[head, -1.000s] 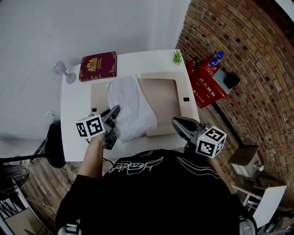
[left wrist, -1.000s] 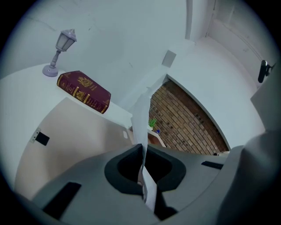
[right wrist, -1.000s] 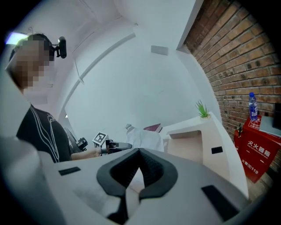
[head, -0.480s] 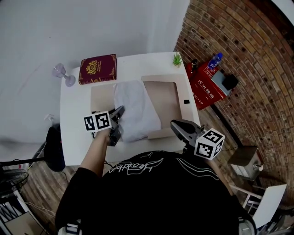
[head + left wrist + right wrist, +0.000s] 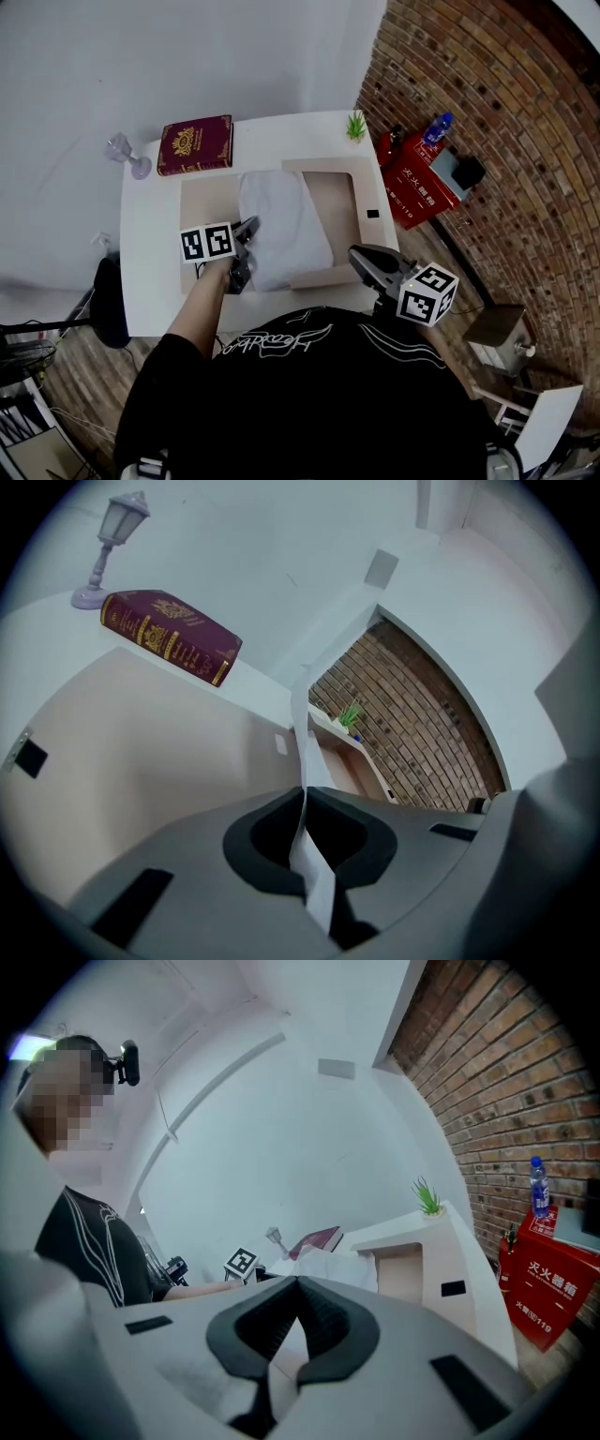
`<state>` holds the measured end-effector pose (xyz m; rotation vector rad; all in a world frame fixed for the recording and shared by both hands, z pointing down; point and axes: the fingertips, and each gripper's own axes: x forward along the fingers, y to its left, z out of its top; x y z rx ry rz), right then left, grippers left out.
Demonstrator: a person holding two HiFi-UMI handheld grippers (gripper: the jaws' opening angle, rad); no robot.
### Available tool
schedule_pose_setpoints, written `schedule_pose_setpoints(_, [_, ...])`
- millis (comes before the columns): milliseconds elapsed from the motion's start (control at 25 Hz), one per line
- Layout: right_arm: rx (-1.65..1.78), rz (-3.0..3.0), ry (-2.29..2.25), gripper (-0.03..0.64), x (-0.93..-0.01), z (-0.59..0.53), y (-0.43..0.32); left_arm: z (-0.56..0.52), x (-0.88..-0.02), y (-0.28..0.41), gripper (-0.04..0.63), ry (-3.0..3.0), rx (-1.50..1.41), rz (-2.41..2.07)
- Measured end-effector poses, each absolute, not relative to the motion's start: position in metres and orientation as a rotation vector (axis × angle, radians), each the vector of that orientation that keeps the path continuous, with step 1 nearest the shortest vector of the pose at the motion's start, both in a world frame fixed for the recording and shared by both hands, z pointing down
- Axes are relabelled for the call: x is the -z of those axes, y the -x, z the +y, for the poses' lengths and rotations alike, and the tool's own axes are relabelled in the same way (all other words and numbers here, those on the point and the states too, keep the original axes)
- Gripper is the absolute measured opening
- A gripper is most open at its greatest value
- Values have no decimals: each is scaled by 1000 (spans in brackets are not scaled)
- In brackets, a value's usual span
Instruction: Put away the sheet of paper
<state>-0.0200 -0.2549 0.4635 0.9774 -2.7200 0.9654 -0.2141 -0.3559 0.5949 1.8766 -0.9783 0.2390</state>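
Observation:
A white sheet of paper [image 5: 283, 225] lies over an open tan folder [image 5: 337, 197] on the white table [image 5: 145, 244]. My left gripper [image 5: 247, 246] is at the sheet's near left edge and shut on it. In the left gripper view the sheet [image 5: 300, 752] runs edge-on up from between the closed jaws of that gripper [image 5: 305, 797], with the folder's tan inside [image 5: 141, 752] to the left. My right gripper [image 5: 362, 257] hovers off the folder's near right corner. Its jaws [image 5: 295, 1283] are shut with nothing in them.
A dark red book [image 5: 195, 145] and a small lamp figurine [image 5: 127, 153] stand at the table's far left, a little green plant [image 5: 355, 124] at its far right corner. On the floor to the right sit a red box [image 5: 417, 178] and a blue bottle [image 5: 438, 126], by a brick wall.
My left gripper has carried the sheet's near edge to the right and away from me. The crumpled sheet now lies narrower and flatter over the folder. The right gripper has barely moved.

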Motion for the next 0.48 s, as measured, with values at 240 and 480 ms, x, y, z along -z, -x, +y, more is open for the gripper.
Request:
schedule_pose_setpoints(240, [-962, -2746, -911, 0, -456, -266, 10, -357, -603, 197, 32, -1834, -284, -1019])
schedule_pose_setpoints(480, [-962, -2754, -895, 2, -450, -275, -17, -359, -613, 179, 34, -1774, -313, -1042])
